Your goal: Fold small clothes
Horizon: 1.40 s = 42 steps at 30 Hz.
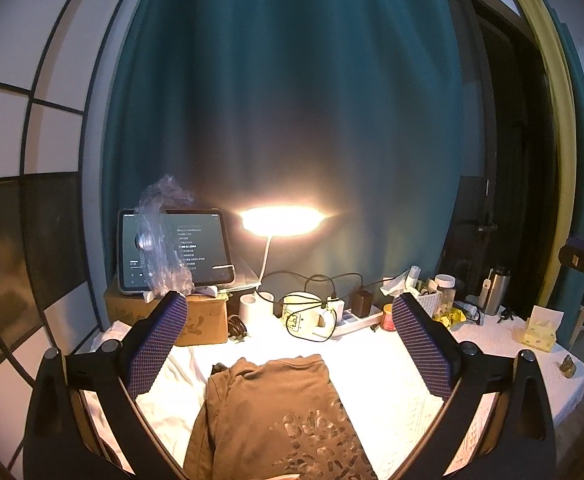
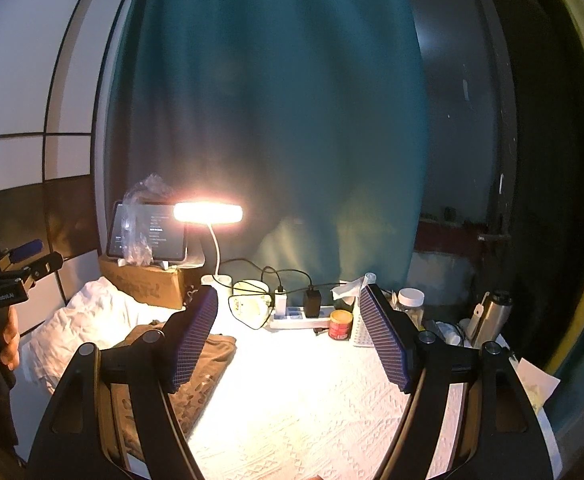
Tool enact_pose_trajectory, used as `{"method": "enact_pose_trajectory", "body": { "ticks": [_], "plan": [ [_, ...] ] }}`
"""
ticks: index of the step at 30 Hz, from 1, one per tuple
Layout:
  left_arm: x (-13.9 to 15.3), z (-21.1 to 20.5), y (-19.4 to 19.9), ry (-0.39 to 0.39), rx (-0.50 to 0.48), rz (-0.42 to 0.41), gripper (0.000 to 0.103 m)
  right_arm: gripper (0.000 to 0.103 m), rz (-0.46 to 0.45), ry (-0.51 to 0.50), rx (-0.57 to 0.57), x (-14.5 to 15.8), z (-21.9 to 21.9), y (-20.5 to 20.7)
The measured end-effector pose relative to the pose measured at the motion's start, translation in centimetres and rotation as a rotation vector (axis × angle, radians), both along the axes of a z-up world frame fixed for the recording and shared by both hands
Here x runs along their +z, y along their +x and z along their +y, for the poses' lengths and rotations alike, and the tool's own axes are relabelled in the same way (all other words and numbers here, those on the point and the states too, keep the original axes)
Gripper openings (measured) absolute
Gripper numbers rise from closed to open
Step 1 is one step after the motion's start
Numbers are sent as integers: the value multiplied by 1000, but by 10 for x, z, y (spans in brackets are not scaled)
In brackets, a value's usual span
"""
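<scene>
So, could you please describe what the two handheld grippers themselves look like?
Both the left gripper and right gripper have glossy black curved frames with round grey bolts and flat rectangular fingers faced in blue-purple gridded rubber. The left gripper's black body bears white lettering, gripped by a bare hand.

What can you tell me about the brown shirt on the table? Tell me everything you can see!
The brown shirt is soft cloth with a darker leafy print on it. It looks folded into a long, narrow shape and lies flat on the white table cover, with a white cloth beside it. It sits below and between the open fingers of the left gripper, which do not clamp it. In the right wrist view it lies to the left, partly hidden behind a gripper finger.
</scene>
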<state>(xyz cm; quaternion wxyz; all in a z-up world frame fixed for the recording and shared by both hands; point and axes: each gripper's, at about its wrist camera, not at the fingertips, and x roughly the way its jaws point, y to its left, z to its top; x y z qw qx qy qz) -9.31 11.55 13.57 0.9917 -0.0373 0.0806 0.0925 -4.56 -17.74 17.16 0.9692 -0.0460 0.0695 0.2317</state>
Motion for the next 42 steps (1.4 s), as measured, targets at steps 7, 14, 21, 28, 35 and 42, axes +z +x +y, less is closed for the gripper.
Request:
{"method": "enact_pose_trajectory", "body": {
  "ticks": [7,14,21,28,35,42],
  "plan": [
    [0,-3,2,-1,-5,2,101,77,2,1,-4,-1,-2,1],
    [-1,-7,5,-6,-18,4,101,77,4,-3,-10,-3,-4,1],
    [-1,-5,7,-11,-24,7,101,77,5,1,-16,-4,-4,1],
    [-2,-6,7,-13,-26,7,101,77,6,1,-17,-4,-5,0],
    [-2,-9,7,-12,-28,9,101,77,8,1,-20,-6,-6,1],
    [-2,-9,7,-13,-28,9,101,77,10,1,-21,-7,-7,0]
  ]
}}
